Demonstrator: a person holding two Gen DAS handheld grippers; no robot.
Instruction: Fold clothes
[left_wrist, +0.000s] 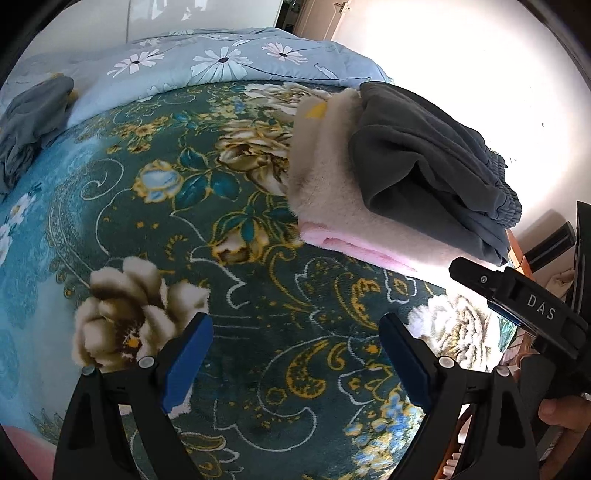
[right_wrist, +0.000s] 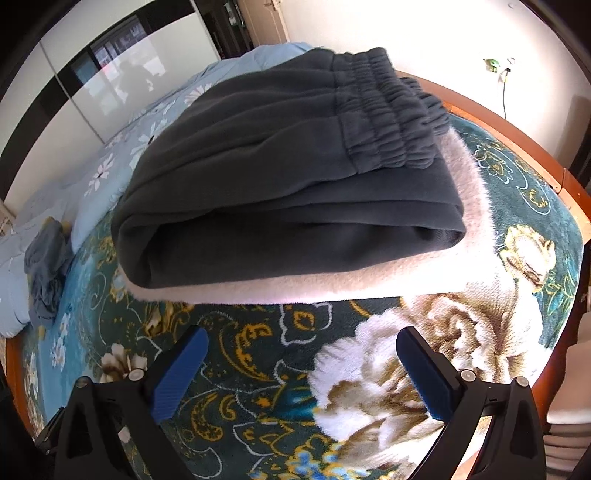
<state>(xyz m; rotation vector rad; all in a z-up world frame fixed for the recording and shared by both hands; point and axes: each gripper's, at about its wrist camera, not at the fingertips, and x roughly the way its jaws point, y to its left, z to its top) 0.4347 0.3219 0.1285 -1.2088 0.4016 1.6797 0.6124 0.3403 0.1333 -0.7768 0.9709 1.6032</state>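
Folded dark trousers (right_wrist: 288, 177) stacked on fluffy pink garment (right_wrist: 332, 284), far side of floral blanket (right_wrist: 258, 387). Left gripper (left_wrist: 295, 365) and right gripper (right_wrist: 301, 373): jaws apart, empty. Crumpled grey garment (right_wrist: 46, 273) next; advise grasping by hem corners.

Floral bed blanket (right_wrist: 369, 369), bright white wall (left_wrist: 461, 74)

The folded dark trousers (left_wrist: 424, 166) are being viewed obliquely from farther left by the left wrist camera and closely, head-on, by the right, the floral blanket (left_wrist: 258, 295) being shared.
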